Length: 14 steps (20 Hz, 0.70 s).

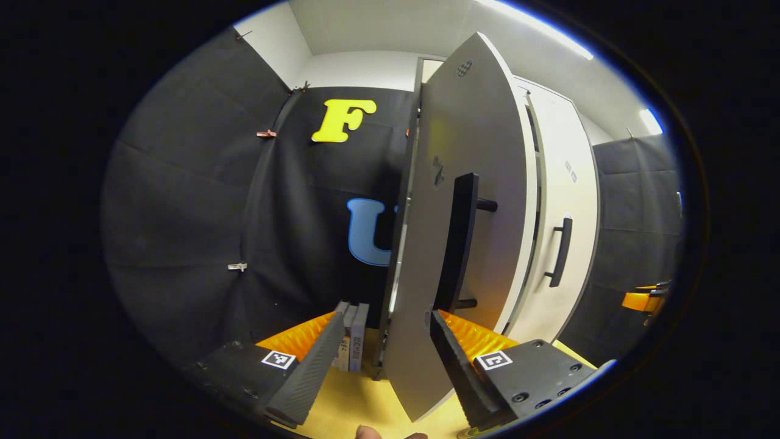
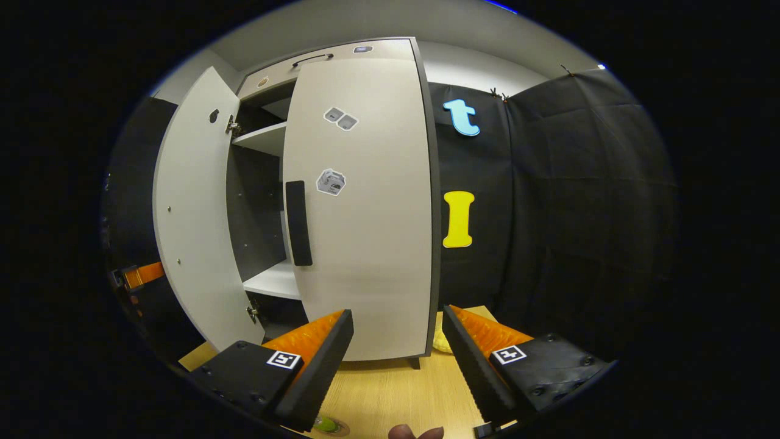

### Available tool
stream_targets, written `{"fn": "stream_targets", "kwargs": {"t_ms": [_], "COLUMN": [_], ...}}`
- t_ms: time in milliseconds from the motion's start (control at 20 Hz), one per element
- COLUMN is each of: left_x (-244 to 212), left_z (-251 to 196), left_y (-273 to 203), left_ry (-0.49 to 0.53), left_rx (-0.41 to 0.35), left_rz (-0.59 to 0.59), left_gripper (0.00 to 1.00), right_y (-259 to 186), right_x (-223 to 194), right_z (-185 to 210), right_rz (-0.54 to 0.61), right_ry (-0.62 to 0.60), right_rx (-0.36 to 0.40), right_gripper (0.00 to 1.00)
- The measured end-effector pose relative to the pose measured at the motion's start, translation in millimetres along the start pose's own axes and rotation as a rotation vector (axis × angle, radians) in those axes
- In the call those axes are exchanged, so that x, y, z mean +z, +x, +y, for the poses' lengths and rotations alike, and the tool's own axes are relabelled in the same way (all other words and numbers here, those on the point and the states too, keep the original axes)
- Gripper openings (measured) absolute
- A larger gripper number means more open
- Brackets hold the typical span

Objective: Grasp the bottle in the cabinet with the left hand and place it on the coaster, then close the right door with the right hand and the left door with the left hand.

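- Straddling the free edge of the left door (image 1: 463, 201), the left gripper (image 1: 385, 341) has its jaws apart, one finger (image 1: 311, 366) on each side of the panel; can't tell if either touches it.
- Left door stands partly open, seen nearly edge-on in the left gripper view, its dark bar handle (image 1: 458, 241) just above the gripper's right-hand finger.
- Right door (image 1: 563, 225) looks shut behind it, with its own dark handle (image 1: 560, 251).
- Small grey boxes (image 1: 353, 338) stand on the wooden table (image 1: 353, 396) between the fingers, close to the cabinet base.
- Orange part of the other gripper shows at the far right edge of the left gripper view.
- Right gripper (image 2: 396, 344) hangs in front of the cabinet (image 2: 268, 140), jaws apart, gripping nothing, well clear of the door face.
- In the right gripper view the right door (image 2: 365, 201) covers its side of the cabinet, stickers (image 2: 331, 182) on its face; the left door (image 2: 192, 219) is swung out, shelves (image 2: 274, 279) visible in the gap.
- Bottle: only a green round bit (image 2: 326, 424) shows at the bottom edge of the right gripper view, on the table (image 2: 390, 390); too cropped to say if that is the bottle or the coaster.
- Yellow object (image 2: 440, 341) lies on the table by the cabinet's right foot, mostly hidden.
- Fingertips of a hand (image 2: 417, 433) peek in at the bottom edge.
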<state>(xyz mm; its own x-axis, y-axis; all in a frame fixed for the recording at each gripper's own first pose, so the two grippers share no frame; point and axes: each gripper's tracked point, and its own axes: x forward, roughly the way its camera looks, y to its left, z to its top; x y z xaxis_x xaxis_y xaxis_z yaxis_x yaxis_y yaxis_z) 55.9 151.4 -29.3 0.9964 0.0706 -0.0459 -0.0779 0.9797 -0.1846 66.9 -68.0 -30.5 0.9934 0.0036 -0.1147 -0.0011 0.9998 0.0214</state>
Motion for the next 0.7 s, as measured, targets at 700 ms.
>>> {"fn": "stream_targets", "kwargs": {"t_ms": [700], "left_x": [-9.1], "left_z": [-119.1], "left_y": [54.7], "left_ry": [0.133], "left_rx": [-0.175], "left_rz": [-0.009], "left_gripper": [0.92], "right_y": [-22.6], "right_x": [-5.6], "right_z": [-40.6], "right_rz": [0.005], "right_ry": [0.003], "right_rx": [-0.055], "right_gripper": [0.98]}}
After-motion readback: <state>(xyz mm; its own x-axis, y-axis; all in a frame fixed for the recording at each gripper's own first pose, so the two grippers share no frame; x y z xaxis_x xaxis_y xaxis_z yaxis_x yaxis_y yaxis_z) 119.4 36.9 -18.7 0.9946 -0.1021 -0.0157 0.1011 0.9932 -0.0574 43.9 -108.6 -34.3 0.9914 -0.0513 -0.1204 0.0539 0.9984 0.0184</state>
